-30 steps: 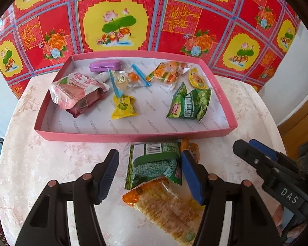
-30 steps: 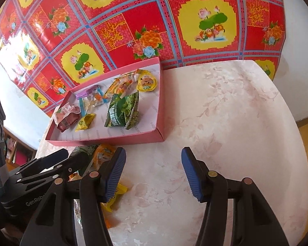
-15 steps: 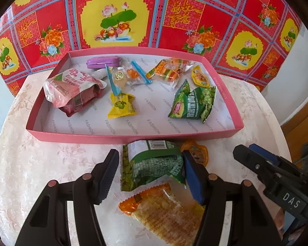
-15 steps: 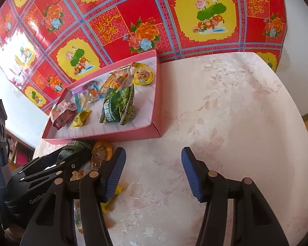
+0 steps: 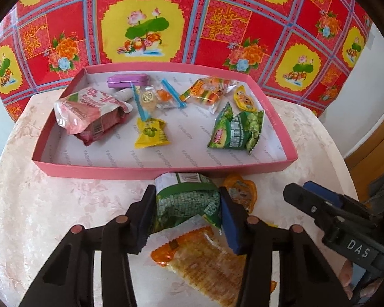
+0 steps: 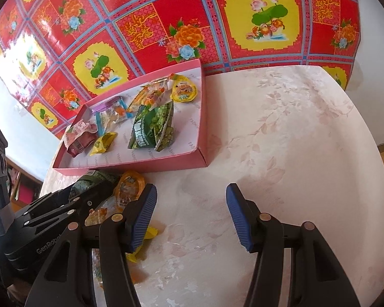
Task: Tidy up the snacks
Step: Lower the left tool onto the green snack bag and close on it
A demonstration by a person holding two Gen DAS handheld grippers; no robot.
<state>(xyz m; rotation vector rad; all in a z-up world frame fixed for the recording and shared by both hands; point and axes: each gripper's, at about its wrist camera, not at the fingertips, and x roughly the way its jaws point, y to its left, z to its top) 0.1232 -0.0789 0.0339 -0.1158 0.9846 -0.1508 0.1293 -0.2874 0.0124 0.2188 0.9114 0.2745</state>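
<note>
A second ago the left tongs (image 5: 185, 215) stood wide on either side of the green snack packet (image 5: 185, 199); now they have closed on it, the wrapper crumpling between the blue pads, just near of the pink tray (image 5: 166, 172) on the tabletop (image 6: 281, 140). The pick looks made, so lifting it over the near wall into the tray likely follows. The right tongs (image 6: 192, 220) hang open and empty. An orange cracker pack (image 5: 204, 261) and an orange jelly cup (image 5: 240, 192) remain outside.
</note>
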